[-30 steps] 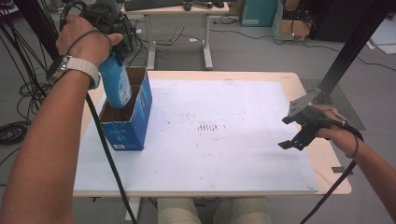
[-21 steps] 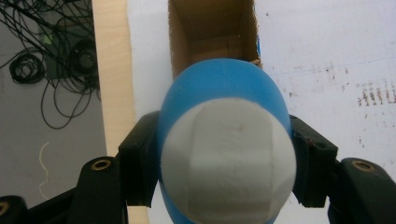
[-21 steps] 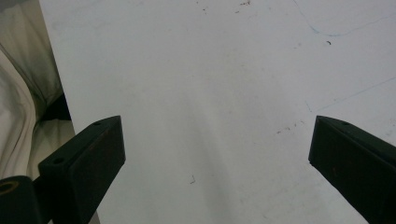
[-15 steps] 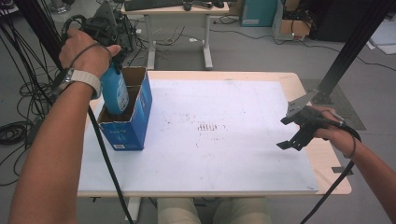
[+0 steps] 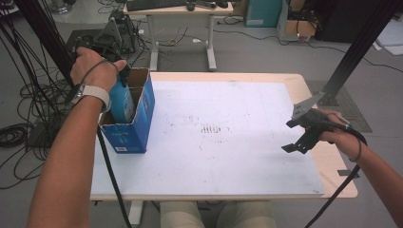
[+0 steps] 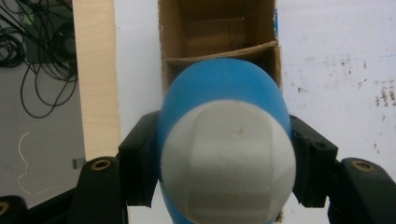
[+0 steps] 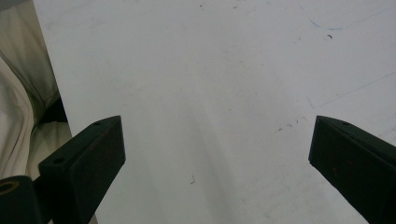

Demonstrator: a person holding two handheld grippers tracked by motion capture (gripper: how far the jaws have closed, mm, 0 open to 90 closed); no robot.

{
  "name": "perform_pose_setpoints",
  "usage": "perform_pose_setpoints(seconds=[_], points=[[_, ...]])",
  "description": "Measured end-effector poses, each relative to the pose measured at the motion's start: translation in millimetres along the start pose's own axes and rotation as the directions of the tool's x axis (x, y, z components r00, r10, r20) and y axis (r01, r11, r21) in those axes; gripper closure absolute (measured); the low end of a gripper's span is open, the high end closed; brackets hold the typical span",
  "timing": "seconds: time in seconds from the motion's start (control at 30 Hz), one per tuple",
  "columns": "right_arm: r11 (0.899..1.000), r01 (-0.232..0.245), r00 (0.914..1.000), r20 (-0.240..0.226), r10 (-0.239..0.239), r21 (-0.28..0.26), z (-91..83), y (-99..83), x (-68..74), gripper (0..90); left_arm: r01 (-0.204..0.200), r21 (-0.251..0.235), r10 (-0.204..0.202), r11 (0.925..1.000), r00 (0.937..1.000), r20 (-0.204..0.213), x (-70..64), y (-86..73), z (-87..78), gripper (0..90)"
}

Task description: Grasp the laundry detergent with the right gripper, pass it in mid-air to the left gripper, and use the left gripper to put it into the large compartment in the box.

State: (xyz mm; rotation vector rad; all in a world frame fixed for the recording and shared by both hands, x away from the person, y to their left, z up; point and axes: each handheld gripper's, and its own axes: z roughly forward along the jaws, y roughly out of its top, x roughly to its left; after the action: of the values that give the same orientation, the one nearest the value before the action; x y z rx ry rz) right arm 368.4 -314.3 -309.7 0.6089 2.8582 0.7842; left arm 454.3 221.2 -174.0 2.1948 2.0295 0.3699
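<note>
Blue cardboard box (image 5: pixel 134 124) upright, top flaps open, at the near-left part of the white counter (image 5: pixel 228 142). Blue bottle (image 5: pixel 121 102) with white cap (image 6: pixel 229 158) partly down inside the box's nearer compartment, cap end up; compartment behind the cardboard divider bare. Left tongs (image 6: pixel 224 163) clamped on the bottle just below the cap, directly above the box. Right tongs (image 5: pixel 299 135) spread wide, holding nothing, well right of the box, over bare counter.
</note>
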Motion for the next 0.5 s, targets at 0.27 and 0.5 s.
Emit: perform_pose_setpoints(seconds=[0.27, 0.5], points=[[1.0, -0.003, 1.0, -0.001, 0.003, 0.001, 2.4, -1.1, 0.2, 3.6, -0.007, 0.003, 0.007, 1.0, 0.9997, -0.023, -3.8, -3.1, 18.3, 37.6], [1.0, -0.004, 1.0, -0.002, 0.005, 0.004, 2.9, -2.1, -0.4, 3.6, -0.011, 0.002, 0.011, 0.9999, 0.9995, -0.03, -6.3, -8.3, 37.4, 37.6]])
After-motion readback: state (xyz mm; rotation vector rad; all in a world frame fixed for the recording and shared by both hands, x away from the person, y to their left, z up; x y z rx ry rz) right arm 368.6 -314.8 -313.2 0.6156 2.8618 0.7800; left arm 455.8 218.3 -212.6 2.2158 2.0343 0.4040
